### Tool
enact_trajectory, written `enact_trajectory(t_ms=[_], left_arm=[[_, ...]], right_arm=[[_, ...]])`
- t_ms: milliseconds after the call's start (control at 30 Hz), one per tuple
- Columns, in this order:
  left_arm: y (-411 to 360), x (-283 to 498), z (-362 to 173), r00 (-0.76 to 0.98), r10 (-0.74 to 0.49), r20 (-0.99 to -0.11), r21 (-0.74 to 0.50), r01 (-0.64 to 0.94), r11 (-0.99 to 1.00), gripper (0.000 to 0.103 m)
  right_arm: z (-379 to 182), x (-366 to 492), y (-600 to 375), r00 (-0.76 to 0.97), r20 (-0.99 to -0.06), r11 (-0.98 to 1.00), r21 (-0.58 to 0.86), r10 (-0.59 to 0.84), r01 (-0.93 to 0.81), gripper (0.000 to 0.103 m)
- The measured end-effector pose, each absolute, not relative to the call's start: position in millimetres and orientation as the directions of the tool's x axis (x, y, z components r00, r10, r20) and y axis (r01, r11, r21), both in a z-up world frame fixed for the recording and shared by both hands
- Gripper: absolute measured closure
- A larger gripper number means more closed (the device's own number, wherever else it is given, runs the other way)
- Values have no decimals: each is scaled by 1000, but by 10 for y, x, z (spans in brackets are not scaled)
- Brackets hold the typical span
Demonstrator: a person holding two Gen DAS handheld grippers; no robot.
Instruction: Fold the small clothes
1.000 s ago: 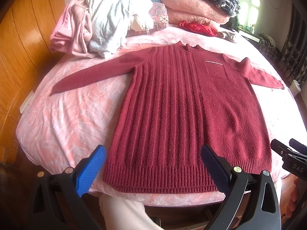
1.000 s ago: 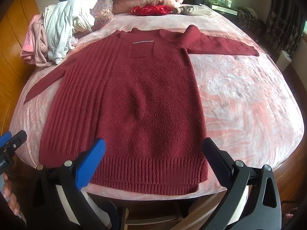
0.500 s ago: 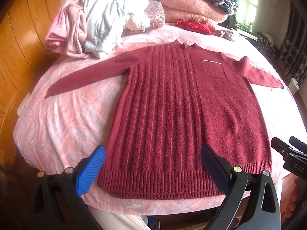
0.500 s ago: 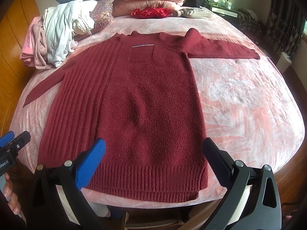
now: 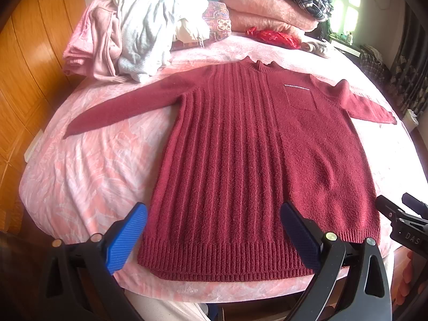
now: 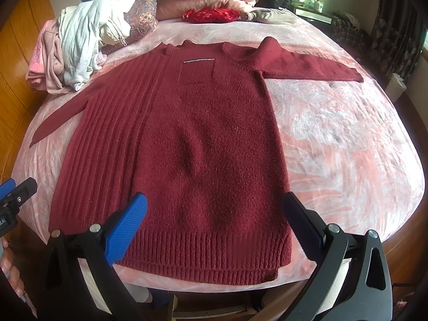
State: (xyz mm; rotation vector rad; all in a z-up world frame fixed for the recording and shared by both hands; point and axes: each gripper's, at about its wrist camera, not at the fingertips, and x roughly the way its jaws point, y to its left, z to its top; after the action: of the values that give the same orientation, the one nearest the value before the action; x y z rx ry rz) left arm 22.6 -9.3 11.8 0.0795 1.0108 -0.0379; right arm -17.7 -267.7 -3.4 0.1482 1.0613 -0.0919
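Observation:
A dark red knitted sweater [image 5: 240, 155] lies flat, front up, on the pink bed, sleeves spread to both sides, ribbed hem toward me; it also shows in the right wrist view [image 6: 187, 147]. My left gripper [image 5: 211, 230] is open and empty, hovering over the hem's left half. My right gripper [image 6: 214, 224] is open and empty over the hem's right half. Each gripper's tip shows at the edge of the other's view: the right gripper [image 5: 401, 214] and the left gripper [image 6: 16, 195].
A pile of pink and white clothes [image 5: 128, 45] lies at the back left of the pink bed [image 5: 88, 165]. Folded pink blankets [image 5: 262, 13], a blue pillow and a red item [image 5: 272, 36] sit at the back. Wooden panelling [image 5: 29, 61] runs along the left.
Both grippers have moved forward a little over the sweater's hem, so the sweater sits lower and closer in both views. Both stay open and empty.

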Motion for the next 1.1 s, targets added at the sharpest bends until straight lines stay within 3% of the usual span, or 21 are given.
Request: enact_trajectory(t_ms=[1100], left_arm=[[-57, 205, 135, 536, 17, -844, 59, 61, 996, 4]], right_arm=[[-65, -161, -2701, 486, -874, 987, 71, -10, 147, 3]])
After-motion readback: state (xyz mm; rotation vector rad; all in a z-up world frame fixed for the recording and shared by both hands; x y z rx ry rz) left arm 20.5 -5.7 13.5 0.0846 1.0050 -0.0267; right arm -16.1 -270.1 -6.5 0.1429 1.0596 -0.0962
